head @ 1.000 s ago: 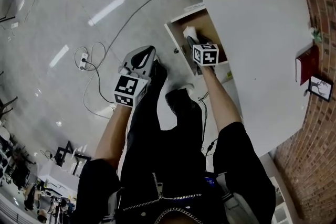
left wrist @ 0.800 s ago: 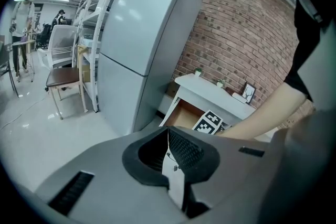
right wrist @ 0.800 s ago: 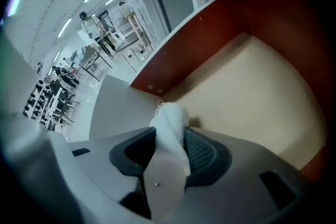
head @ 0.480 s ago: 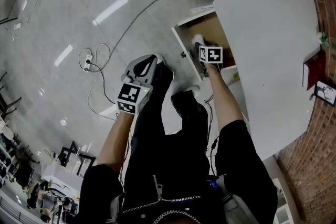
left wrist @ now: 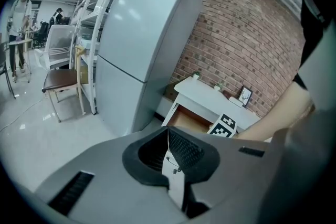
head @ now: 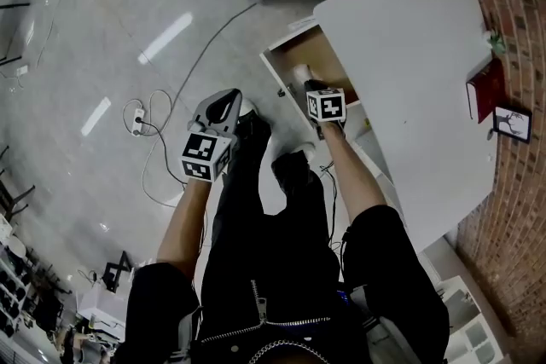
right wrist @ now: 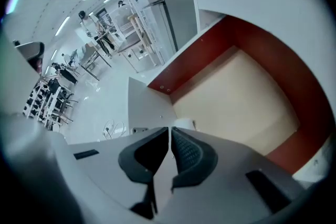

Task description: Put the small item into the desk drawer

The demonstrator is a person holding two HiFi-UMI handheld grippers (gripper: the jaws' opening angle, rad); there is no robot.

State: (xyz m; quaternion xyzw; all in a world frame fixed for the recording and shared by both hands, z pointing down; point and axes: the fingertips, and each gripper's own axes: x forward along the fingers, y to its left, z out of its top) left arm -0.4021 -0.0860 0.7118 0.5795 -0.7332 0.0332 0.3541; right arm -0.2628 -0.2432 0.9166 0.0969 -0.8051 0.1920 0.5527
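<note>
No legible text, label or number anywhere

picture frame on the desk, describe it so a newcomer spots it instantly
Find the white desk set along the brick wall. On its wall-side edge, next to the dark red book, stands the picture frame. It is the small dark-bordered rectangle with a white picture, not solid red like the book.

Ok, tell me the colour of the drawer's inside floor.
Pale beige drawer floor, clearest in the right gripper view.
</note>
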